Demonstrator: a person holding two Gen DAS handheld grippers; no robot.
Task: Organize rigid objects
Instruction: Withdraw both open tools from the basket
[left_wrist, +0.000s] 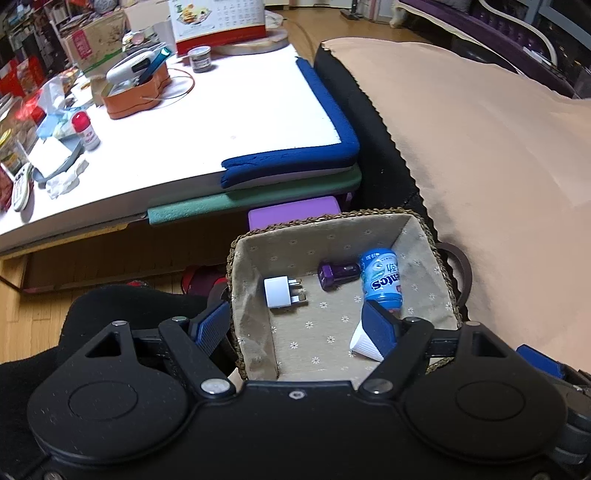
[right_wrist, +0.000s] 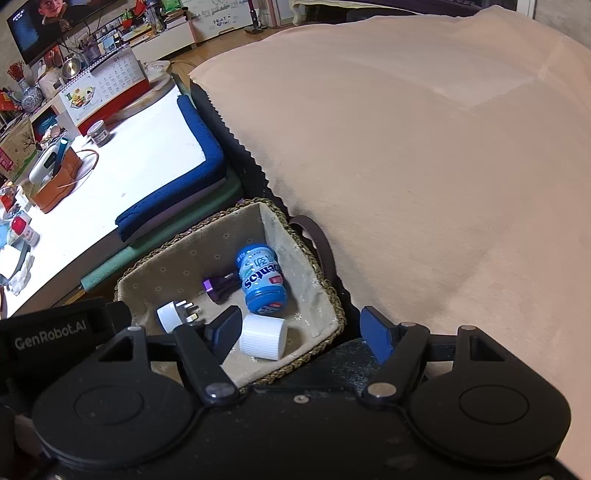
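Observation:
A woven basket (left_wrist: 332, 218) (right_wrist: 325, 284) with a floral cloth lining sits on the floor between a low table and a beige cushion. In it lie a blue Mentos bottle (left_wrist: 382, 278) (right_wrist: 260, 278), a purple car charger (left_wrist: 338, 275) (right_wrist: 219, 288), a white plug adapter (left_wrist: 280, 291) (right_wrist: 173, 314) and a white ribbed cap (left_wrist: 364, 341) (right_wrist: 264, 338). My left gripper (left_wrist: 295, 325) is open and empty, its jaws straddling the basket's near left wall. My right gripper (right_wrist: 303, 332) is open and empty over the basket's near right corner.
A low white table (left_wrist: 229, 125) (right_wrist: 122, 173) with blue and green foam edge guards stands to the left, cluttered with an orange organizer (left_wrist: 136, 96), a jar, a calendar and a red-capped bottle (left_wrist: 86, 131). A beige cushion (left_wrist: 491, 147) (right_wrist: 424, 166) lies to the right.

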